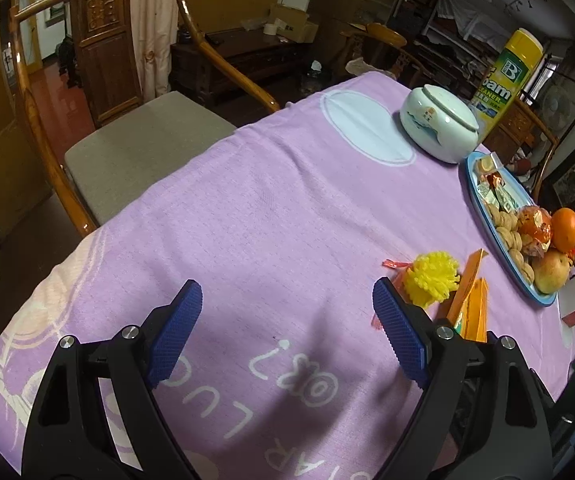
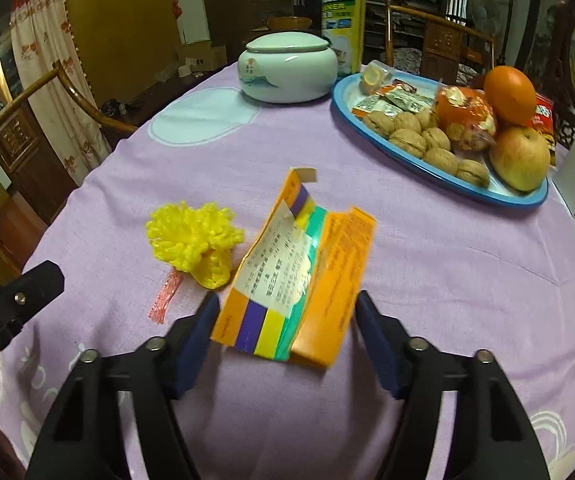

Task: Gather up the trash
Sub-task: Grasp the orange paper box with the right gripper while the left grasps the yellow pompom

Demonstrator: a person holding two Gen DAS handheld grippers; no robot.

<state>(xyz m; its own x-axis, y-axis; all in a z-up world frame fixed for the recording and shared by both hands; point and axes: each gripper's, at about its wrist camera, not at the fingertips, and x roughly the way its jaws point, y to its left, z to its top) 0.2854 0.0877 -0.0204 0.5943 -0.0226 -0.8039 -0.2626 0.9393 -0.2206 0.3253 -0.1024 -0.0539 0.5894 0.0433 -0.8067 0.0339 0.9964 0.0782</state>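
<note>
Trash here means the flattened orange carton [image 2: 299, 280], the yellow foam fruit net [image 2: 195, 244] just beside it at its nine o'clock, and a scrap of red wrapper [image 2: 165, 296] touching the net's near end, all lying on the lilac tablecloth [image 2: 427, 280]. In the right wrist view the right gripper [image 2: 287, 316] brackets the carton's near end, one blue pad close on each side; whether the pads already press the card cannot be told, so I read it as not yet clamped. The left gripper [image 1: 287, 308] stands released over bare cloth, with the net [image 1: 431, 280] at its two o'clock. Likely trouble: the carton is crushed and springy, so a squeeze across its width could buckle it and let it pop out; the pads could also pinch a fold of cloth and drag it, disturbing the blue platter [image 2: 407, 160] of walnuts, apple and orange at one o'clock. The red scrap is thin and could be missed. Beyond stand a pale lidded jar [image 2: 287, 72], a yellow cleaner can [image 2: 343, 12], and carved wooden chairs [image 1: 99, 80] in a dim, cluttered room.
</note>
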